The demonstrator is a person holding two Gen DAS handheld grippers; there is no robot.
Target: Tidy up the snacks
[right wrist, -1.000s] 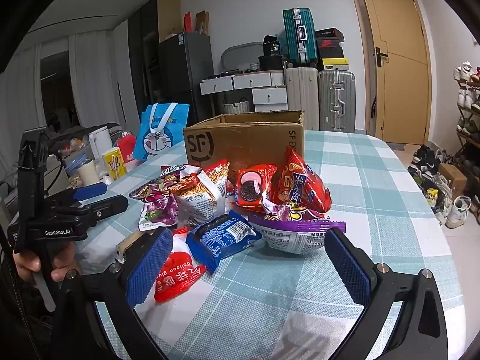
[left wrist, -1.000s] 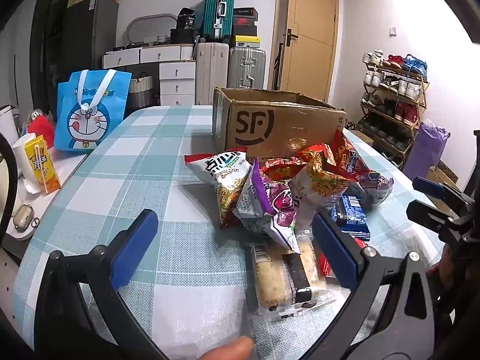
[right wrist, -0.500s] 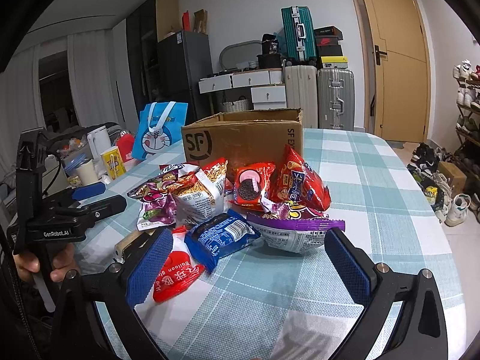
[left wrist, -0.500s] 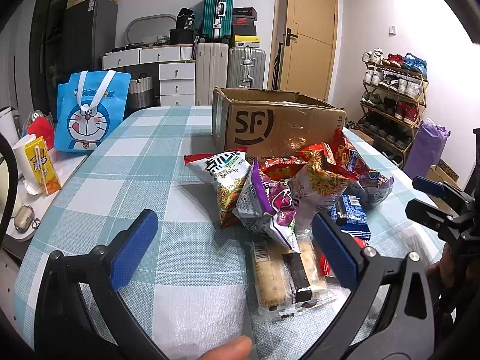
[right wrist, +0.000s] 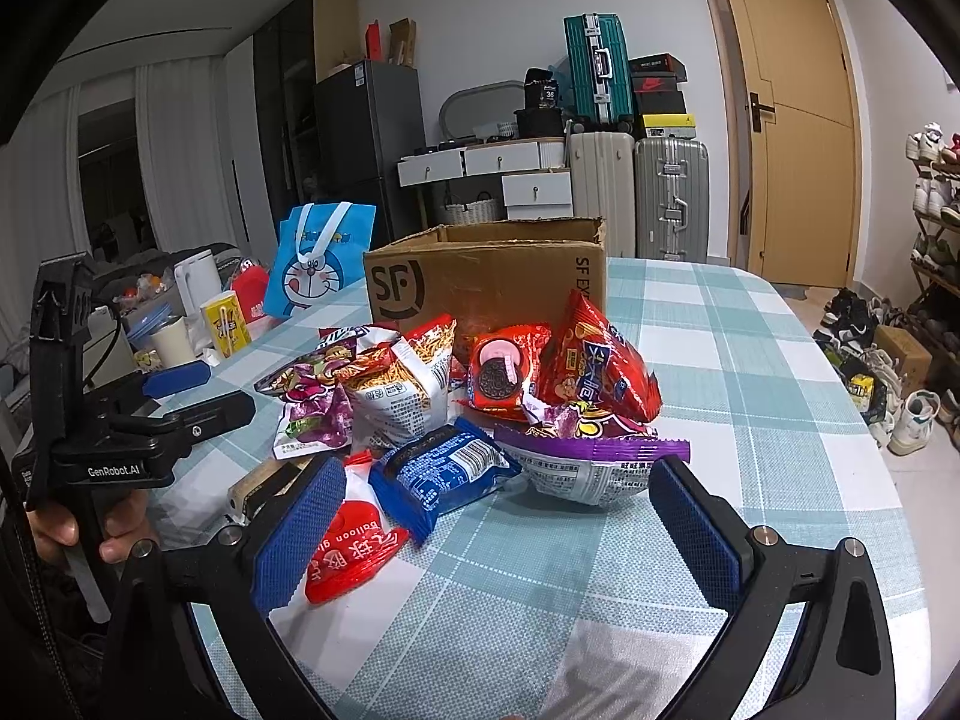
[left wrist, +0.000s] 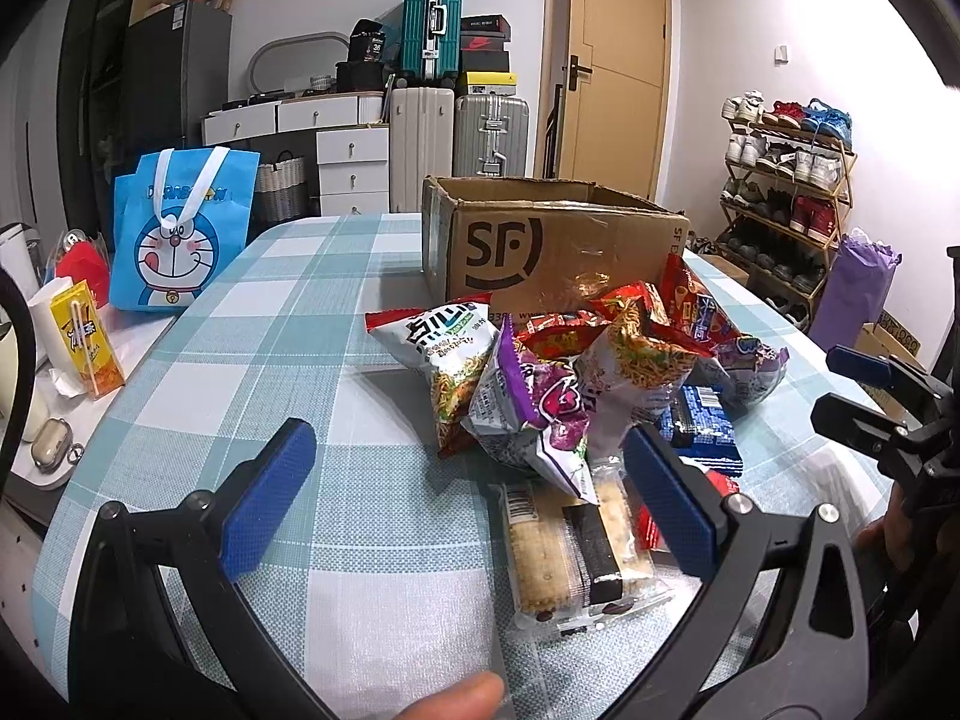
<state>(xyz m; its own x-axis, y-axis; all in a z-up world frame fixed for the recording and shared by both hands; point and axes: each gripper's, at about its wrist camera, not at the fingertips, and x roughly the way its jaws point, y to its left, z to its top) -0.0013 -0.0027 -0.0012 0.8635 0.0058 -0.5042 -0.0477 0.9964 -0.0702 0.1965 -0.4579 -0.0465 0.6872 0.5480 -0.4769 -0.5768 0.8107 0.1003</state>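
Left wrist view: nothing has shifted over the last second. Your left gripper (left wrist: 468, 492) and right gripper (right wrist: 492, 525) hover spread wide, empty; snack pile (right wrist: 480, 396) untouched before the cardboard box (left wrist: 552, 246). Sorting not begun.

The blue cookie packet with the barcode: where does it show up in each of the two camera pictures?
Left wrist view: the blue cookie packet lies right of centre, at the pile's right side, partly hidden behind the noodle bag.
Right wrist view: it lies low and left of centre, at the front of the pile, beside the red packet.
Shared landmark: the SF cardboard box behind the pile.
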